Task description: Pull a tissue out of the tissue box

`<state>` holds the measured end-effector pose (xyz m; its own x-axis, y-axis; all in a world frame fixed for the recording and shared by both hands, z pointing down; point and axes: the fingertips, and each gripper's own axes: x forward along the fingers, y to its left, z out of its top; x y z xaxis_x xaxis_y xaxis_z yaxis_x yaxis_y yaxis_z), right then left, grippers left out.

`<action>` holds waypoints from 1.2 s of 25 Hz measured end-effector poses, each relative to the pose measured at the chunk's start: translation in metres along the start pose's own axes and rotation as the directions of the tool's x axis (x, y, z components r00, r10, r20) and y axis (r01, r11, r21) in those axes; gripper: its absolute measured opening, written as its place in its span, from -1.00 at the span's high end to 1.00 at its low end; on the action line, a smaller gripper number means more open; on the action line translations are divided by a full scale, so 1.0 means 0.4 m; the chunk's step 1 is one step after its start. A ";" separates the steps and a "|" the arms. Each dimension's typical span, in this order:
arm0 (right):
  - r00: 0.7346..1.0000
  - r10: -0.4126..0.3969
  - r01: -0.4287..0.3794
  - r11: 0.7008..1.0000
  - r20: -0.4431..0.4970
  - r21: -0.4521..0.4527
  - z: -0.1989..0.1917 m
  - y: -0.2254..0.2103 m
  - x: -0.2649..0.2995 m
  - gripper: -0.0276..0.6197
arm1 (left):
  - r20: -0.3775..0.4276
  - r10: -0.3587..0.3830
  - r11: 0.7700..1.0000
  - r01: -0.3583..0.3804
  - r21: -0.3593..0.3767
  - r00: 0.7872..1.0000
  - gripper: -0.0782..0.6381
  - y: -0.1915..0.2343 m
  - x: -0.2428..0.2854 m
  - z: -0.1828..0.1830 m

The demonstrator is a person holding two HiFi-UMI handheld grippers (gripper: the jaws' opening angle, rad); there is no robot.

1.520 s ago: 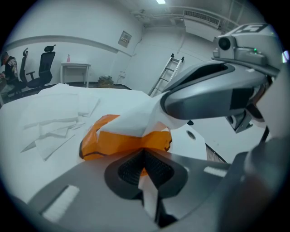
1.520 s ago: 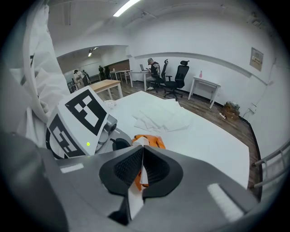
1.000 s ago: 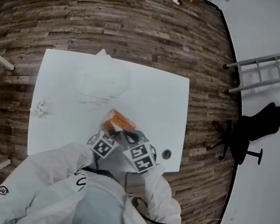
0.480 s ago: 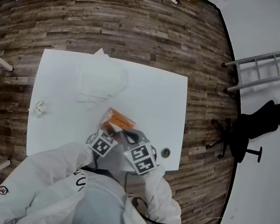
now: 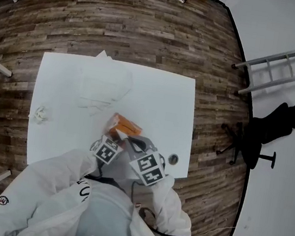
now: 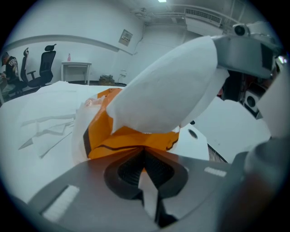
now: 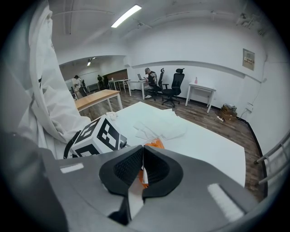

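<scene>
The left gripper (image 6: 144,153) has its jaws clamped together on the near edge of the orange tissue box (image 6: 118,136), which lies on the white table (image 5: 165,106) close to the person. The right gripper (image 7: 142,152), jaws pinched shut on a white tissue (image 6: 165,93), holds it stretched up out of the box

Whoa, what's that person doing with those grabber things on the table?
A person is pulling a tissue out of an orange pack on a white table. The left gripper has its jaws shut on the pack's edge, holding it. The right gripper has its jaws shut on the tissue, which stretches up from the pack, partly out. A pile of loose tissues lies farther back on the table.
</scene>
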<state>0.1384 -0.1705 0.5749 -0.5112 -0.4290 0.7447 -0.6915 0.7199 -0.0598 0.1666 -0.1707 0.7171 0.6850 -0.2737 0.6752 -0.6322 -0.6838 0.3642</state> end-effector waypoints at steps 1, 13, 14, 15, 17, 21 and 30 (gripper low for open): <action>1.000 0.000 0.000 1.000 0.002 -0.001 0.001 0.000 -0.003 0.90 | 0.001 0.000 1.000 0.000 0.000 1.000 0.78 0.001 0.003 -0.002; 1.000 -0.002 0.002 1.000 0.024 -0.015 0.017 0.008 -0.030 0.90 | -0.004 0.006 1.000 -0.006 -0.006 1.000 0.78 0.003 0.011 -0.005; 1.000 -0.001 0.002 1.000 0.025 -0.016 0.018 0.009 -0.032 0.90 | -0.008 0.006 1.000 -0.006 -0.008 1.000 0.78 0.003 0.011 -0.007; 1.000 -0.001 0.002 1.000 0.027 -0.017 0.019 0.010 -0.035 0.90 | -0.014 0.007 1.000 -0.007 -0.010 1.000 0.78 0.003 0.010 -0.009; 1.000 -0.001 0.002 1.000 0.031 -0.020 0.022 0.012 -0.040 0.90 | -0.027 0.008 1.000 -0.009 -0.018 1.000 0.78 0.001 0.004 -0.011; 0.999 -0.001 0.002 1.000 0.042 -0.023 0.031 0.013 -0.054 0.90 | -0.030 0.014 1.000 -0.014 -0.018 0.999 0.78 -0.001 0.002 -0.005; 0.998 0.001 0.001 1.000 0.066 -0.026 0.041 0.015 -0.078 0.90 | -0.061 0.035 0.999 -0.036 -0.019 0.998 0.78 0.006 0.011 -0.026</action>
<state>0.1418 -0.1619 0.5405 -0.5447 -0.4634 0.6990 -0.6780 0.7339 -0.0418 0.1642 -0.1665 0.7279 0.6390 -0.2559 0.7254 -0.6636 -0.6603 0.3516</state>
